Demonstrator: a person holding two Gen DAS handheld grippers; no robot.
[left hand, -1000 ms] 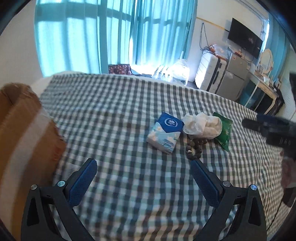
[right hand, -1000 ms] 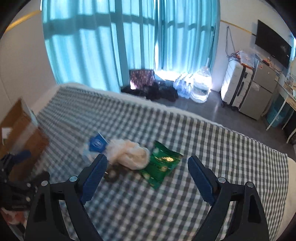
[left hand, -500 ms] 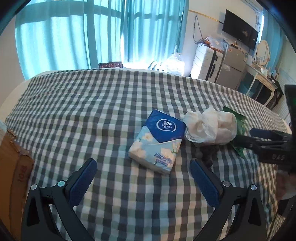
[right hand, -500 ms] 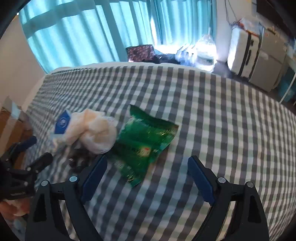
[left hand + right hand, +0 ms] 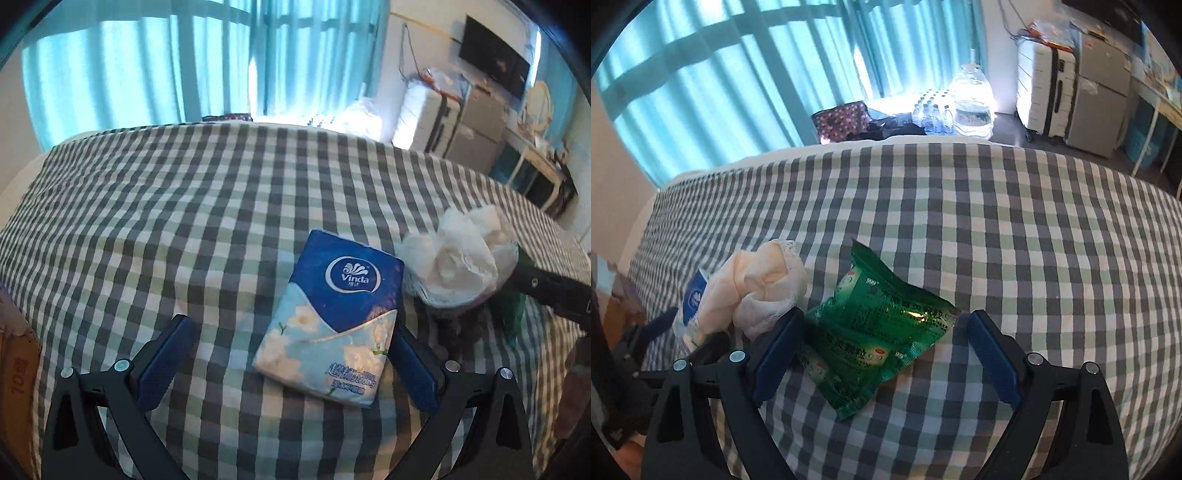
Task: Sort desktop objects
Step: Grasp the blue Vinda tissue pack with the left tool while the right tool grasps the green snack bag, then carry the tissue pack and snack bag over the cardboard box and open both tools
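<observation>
A blue and floral tissue pack (image 5: 332, 317) lies on the checked cloth, its near end between the fingers of my open left gripper (image 5: 291, 354), closer to the right finger. A white bundled cloth (image 5: 458, 258) sits just right of it, over dark beads (image 5: 458, 328). In the right wrist view a green foil packet (image 5: 875, 332) lies between the fingers of my open right gripper (image 5: 886, 354). The white cloth (image 5: 764, 284) touches the packet's left side, and the tissue pack (image 5: 692, 299) peeks out behind it.
The checked cloth (image 5: 184, 221) covers a broad surface with free room beyond the objects. A cardboard box (image 5: 14, 373) stands at the left edge. My right gripper's dark finger (image 5: 554, 284) shows at the right. Suitcases (image 5: 1052, 88), water bottles (image 5: 971, 103) and curtains lie beyond.
Both grippers have moved forward and down onto the objects. The tissue pack now reaches between the left fingers and the green packet between the right fingers. Both stay open.
</observation>
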